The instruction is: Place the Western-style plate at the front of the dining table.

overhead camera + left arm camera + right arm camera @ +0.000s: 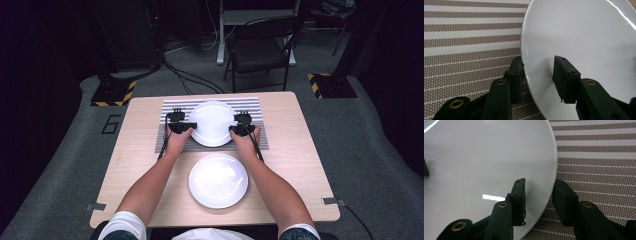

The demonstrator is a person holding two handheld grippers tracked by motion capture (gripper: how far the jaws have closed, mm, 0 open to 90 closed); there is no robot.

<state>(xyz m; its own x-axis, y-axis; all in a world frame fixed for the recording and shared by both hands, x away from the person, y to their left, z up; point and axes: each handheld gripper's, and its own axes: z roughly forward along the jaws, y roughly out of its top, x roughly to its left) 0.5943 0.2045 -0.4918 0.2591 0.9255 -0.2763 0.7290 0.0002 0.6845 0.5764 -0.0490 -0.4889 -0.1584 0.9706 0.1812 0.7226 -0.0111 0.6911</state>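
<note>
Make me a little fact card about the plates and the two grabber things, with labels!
far plate: white plate, on the striped placemat
near plate: second white plate, on the bare wooden table, nearer the person
left gripper: shut on the far plate's left rim, one jaw over it, one under
right gripper: shut on the far plate's right rim, the same way
plates touching: no, there is a gap between them
lifted yet: cannot tell
</note>
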